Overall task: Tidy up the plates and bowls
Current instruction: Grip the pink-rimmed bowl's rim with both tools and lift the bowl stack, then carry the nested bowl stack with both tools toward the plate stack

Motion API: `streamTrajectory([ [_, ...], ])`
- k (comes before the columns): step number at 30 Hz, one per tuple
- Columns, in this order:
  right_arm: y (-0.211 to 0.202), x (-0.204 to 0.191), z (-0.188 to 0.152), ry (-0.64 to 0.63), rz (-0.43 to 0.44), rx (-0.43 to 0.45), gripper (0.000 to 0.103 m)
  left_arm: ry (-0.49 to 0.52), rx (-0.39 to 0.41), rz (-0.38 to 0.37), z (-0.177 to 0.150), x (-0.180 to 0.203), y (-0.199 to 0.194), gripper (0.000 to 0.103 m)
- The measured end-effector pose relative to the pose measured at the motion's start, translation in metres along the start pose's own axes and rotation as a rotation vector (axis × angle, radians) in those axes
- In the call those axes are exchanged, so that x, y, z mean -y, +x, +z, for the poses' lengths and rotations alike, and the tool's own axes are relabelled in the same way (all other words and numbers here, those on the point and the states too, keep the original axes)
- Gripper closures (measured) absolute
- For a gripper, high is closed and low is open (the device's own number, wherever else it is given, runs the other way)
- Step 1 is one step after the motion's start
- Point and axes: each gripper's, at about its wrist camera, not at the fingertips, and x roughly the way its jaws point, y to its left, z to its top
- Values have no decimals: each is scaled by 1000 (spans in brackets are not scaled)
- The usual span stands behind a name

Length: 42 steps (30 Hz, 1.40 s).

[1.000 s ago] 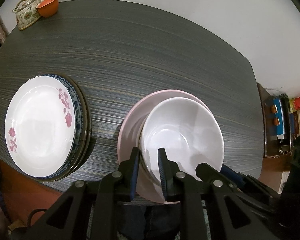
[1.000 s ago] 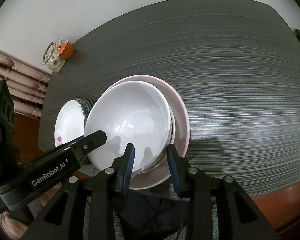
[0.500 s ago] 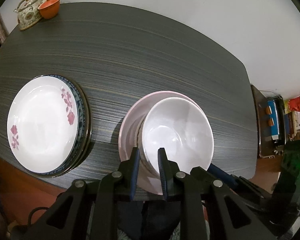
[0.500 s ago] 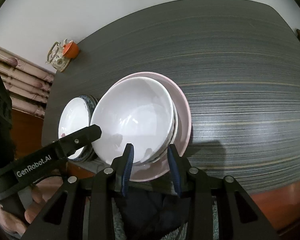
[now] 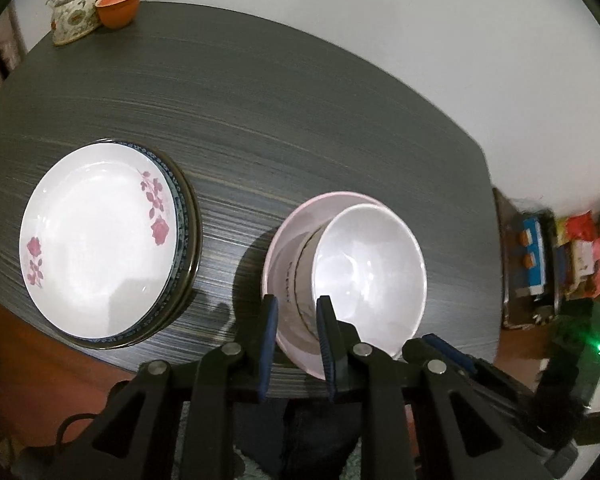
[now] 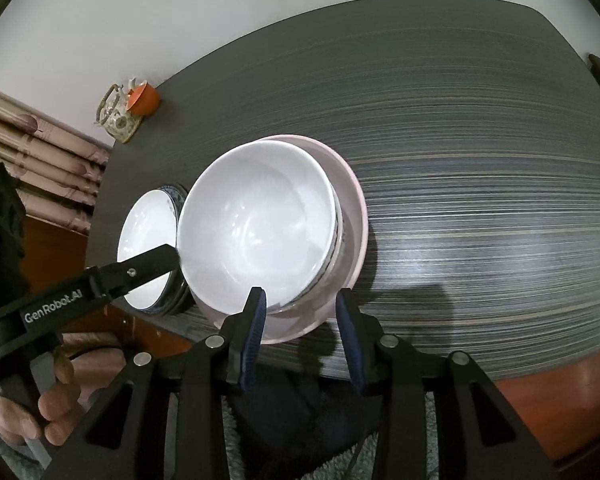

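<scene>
The left tool (image 5: 296, 344) is nearly closed, its blue pads pinching the near rim of the pink plate (image 5: 284, 240) and the bowls stacked on it. The right tool (image 6: 302, 334) is also narrowly set, its pads straddling the same plate's (image 6: 352, 200) near edge from the other side; whether they press on it I cannot tell. The white bowl (image 6: 256, 224) sits on top of another bowl, both nested in the pink plate, which is at the near edge of the dark striped worktop (image 5: 260, 120) and appears tilted. Just to the left rests a stack of plates (image 5: 96, 240), a rose-patterned one on top. A teapot (image 5: 74, 20) and an orange cup (image 5: 118, 6) stand at the far corner.
</scene>
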Motion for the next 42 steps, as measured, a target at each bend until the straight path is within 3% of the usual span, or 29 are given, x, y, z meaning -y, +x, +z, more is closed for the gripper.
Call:
streamTrajectory([
  [3,-4,2,0,4,-4,13,65,-19,15,4,2,-9,-4,71],
  [15,-19,28,5,79,-24,41,59,-105,-10,0,3,-38,1,68],
  [18,-18,32,6,95,-39,41,57,-118,-23,-6,3,-40,6,57],
  [33,6,35,14,121,-80,10,55,-168,-75,-23,4,-38,32,56],
  [42,17,34,19,122,-99,-6,56,-171,-96,14,11,-38,46,56],
])
